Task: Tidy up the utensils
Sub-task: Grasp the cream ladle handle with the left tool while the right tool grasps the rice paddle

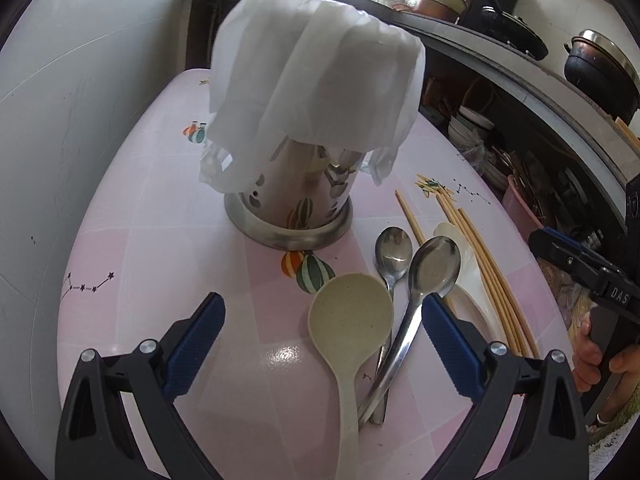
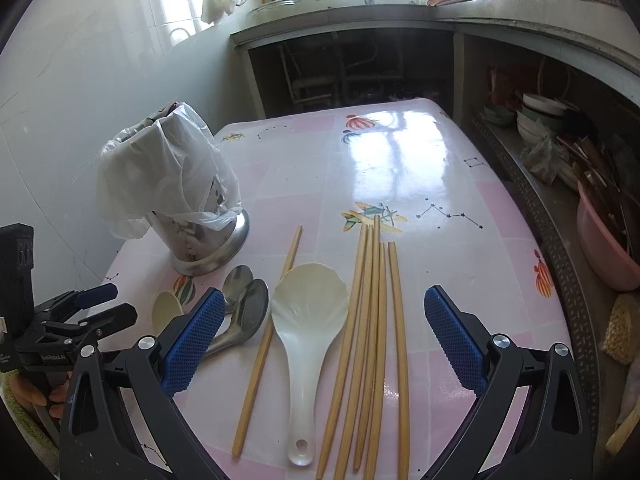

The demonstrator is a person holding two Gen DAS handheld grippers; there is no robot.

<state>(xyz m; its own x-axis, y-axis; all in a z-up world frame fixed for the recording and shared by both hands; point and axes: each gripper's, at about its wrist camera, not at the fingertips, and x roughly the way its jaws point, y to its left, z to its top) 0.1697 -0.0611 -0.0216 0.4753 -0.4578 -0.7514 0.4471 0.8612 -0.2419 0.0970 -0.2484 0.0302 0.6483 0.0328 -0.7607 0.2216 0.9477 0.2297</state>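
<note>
A steel utensil holder (image 1: 288, 208) draped with a white plastic bag (image 1: 316, 76) stands on the pink table (image 1: 140, 240); it also shows in the right wrist view (image 2: 208, 248). In front lie a beige spoon (image 1: 350, 320), two steel spoons (image 1: 394, 252) (image 1: 434, 268), a white rice paddle (image 2: 308, 320) and several bamboo chopsticks (image 2: 372, 340). My left gripper (image 1: 322, 320) is open just above the beige spoon. My right gripper (image 2: 324, 316) is open above the paddle and chopsticks. The left gripper also shows at the left edge of the right wrist view (image 2: 100, 308).
A white wall (image 1: 60, 140) runs along the table's left side. A concrete counter (image 2: 520, 20) with pots stands behind and to the right, with bowls and a pink basin (image 2: 604, 240) on its lower shelf.
</note>
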